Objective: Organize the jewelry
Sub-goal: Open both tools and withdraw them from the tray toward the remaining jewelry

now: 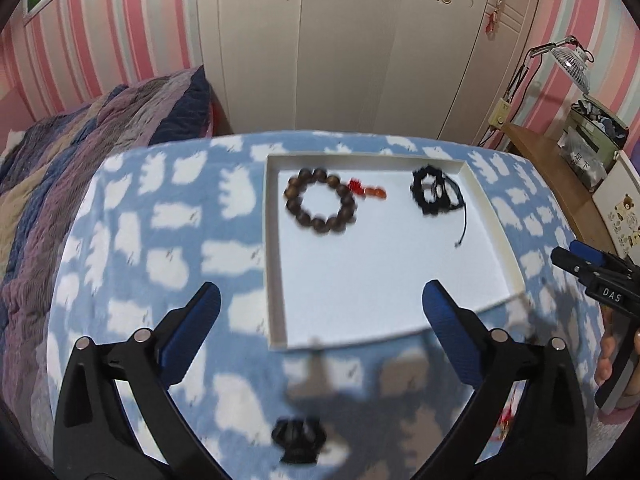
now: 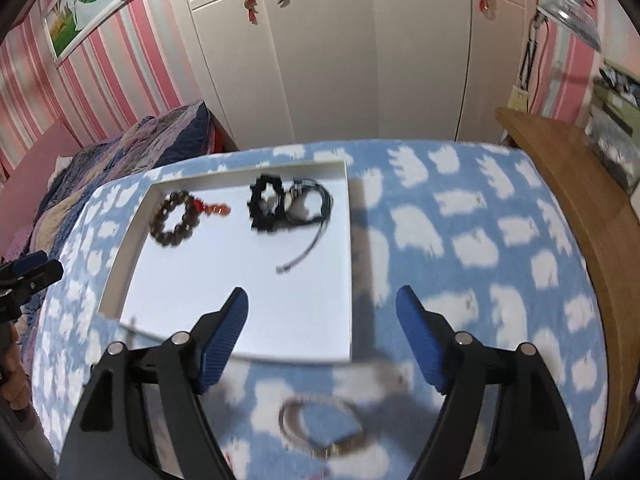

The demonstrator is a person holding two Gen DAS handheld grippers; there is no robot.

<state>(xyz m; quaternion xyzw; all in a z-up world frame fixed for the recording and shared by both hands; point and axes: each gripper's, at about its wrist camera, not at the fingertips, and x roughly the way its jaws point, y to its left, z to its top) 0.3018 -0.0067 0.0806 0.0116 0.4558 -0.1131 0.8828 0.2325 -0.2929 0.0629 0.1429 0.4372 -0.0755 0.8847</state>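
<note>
A shallow white tray [image 1: 273, 264] lies on a blue blanket with white cloud shapes. In its far part rest a brown bead bracelet [image 1: 320, 202] with a red tassel [image 1: 368, 191] and a black bracelet [image 1: 436, 194] with a trailing cord. My left gripper [image 1: 322, 292] hangs open above the tray's near edge with nothing between its fingers. A small black item [image 1: 298, 438] sits on the blanket below it. My right gripper [image 2: 323, 298] is open and empty over the tray's near right corner [image 2: 348, 356]. Beneath it a blurred silvery bracelet [image 2: 320, 428] lies on the blanket.
A quilted bed [image 1: 80, 160] lies at the left. A white wardrobe [image 1: 340, 60] stands behind, with a wooden desk [image 2: 560, 168] and a lamp [image 1: 572, 64] at the right. The blanket [image 2: 480, 240] right of the tray holds nothing. A hand [image 1: 612, 364] grips the right gripper's handle.
</note>
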